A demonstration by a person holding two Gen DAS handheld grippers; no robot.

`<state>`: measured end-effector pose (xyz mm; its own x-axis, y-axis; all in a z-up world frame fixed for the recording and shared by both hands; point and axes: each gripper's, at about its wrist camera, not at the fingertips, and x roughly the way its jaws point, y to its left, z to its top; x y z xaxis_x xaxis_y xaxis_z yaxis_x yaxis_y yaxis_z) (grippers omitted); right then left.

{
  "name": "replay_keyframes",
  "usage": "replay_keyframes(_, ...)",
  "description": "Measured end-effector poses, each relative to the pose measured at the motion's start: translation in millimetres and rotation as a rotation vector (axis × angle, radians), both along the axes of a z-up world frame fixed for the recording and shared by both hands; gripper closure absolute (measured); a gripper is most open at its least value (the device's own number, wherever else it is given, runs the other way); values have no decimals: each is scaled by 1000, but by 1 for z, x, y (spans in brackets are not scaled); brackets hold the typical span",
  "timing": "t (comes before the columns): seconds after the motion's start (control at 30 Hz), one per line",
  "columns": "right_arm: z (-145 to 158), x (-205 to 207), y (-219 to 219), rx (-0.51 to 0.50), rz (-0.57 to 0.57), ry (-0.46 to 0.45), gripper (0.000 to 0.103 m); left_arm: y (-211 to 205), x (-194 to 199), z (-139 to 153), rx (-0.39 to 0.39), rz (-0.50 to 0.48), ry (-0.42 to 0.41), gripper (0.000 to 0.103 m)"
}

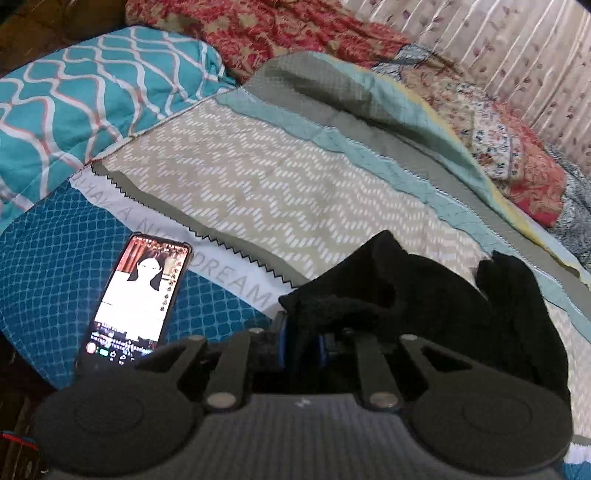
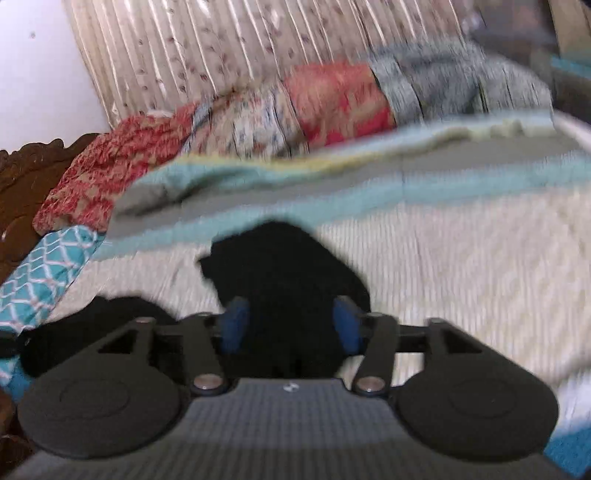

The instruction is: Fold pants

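Note:
The black pants (image 1: 443, 295) lie bunched on the patterned bedspread (image 1: 258, 184). In the left wrist view my left gripper (image 1: 303, 343) is shut on a black edge of the pants, the blue pads close together with cloth between them. In the right wrist view, which is motion-blurred, my right gripper (image 2: 290, 325) has its blue pads (image 2: 236, 325) wide apart with the black pants (image 2: 284, 266) lying between and ahead of them. I cannot tell whether the right pads touch the cloth. More black cloth (image 2: 92, 321) lies to the left.
A lit phone (image 1: 140, 299) lies on the blue part of the bedspread, left of my left gripper. A teal patterned pillow (image 1: 74, 103) and a red floral quilt (image 1: 277, 33) lie at the back. A curtain (image 2: 184, 48) hangs behind the bed. A carved wooden headboard (image 2: 22, 184) is at the left.

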<state>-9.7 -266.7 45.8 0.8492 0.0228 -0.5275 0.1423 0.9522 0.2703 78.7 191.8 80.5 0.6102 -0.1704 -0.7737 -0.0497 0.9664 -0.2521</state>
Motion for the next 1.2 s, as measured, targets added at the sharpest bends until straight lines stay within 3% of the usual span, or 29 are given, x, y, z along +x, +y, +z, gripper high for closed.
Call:
replay_keyframes(0.07,-6,50,15,-70,59,33,21,3,-5,14,4,17,-44,52)
replay_keyframes(0.13,-22,97,36,-114,102,81,21,7,-9,35,8,52,-137,46)
replay_keyframes(0.2,-39,143,53,-136,145,139,21,-2,-1,54,62,36,-204,42)
replay_keyframes(0.23,-47,161,64,-154,171,163,21,-11,6,59,103,9,-220,36)
replay_keyframes(0.27,-56,181,79,-172,200,182,21,-22,15,62,143,-26,-233,21)
replay_keyframes(0.33,-65,196,93,-190,252,216,18,-51,40,54,192,-174,-243,1)
replay_keyframes(0.4,-84,207,103,-237,259,275,24,-80,73,29,239,-282,-191,1)
replay_keyframes(0.43,-89,211,104,-274,247,297,57,-92,89,13,255,-317,-139,2)
replay_keyframes(0.47,-91,209,102,-316,226,303,78,-104,105,-6,257,-361,-80,9)
replay_keyframes(0.5,-85,203,92,-298,219,275,91,-114,118,-25,250,-400,-22,20)
replay_keyframes(0.53,-73,193,74,-239,192,229,92,-124,130,-44,249,-423,47,58)
replay_keyframes(0.57,-57,180,53,-211,132,182,92,-131,138,-62,250,-440,107,69)
replay_keyframes(0.6,-40,165,30,-193,67,133,92,-137,142,-71,265,-432,110,73)
replay_keyframes(0.63,-24,148,7,-164,4,84,92,-139,141,-69,273,-424,80,87)
replay_keyframes(0.67,-6,125,-22,-126,-69,35,92,-138,142,-60,253,-413,46,89)
replay_keyframes(0.77,35,34,-99,-65,-308,-83,92,-97,141,-18,55,-261,-64,89)
replay_keyframes(0.83,44,-27,-135,-32,-454,-118,92,-63,134,6,-26,-130,-143,89)
replay_keyframes(0.9,37,-86,-159,30,-569,-87,91,-36,123,15,-61,-59,-174,89)
replay_keyframes(0.97,19,-132,-169,82,-659,-34,80,-21,112,15,-104,-48,-173,89)
replay_keyframes(1.03,-4,-169,-167,85,-758,51,48,-17,98,12,-106,-47,-169,89)
replay_keyframes(1.1,-22,-195,-160,86,-816,102,47,-14,89,9,-108,-59,-159,89)
replay_keyframes(1.2,-34,-209,-149,108,-842,88,47,-13,72,9,-105,-58,-154,89)
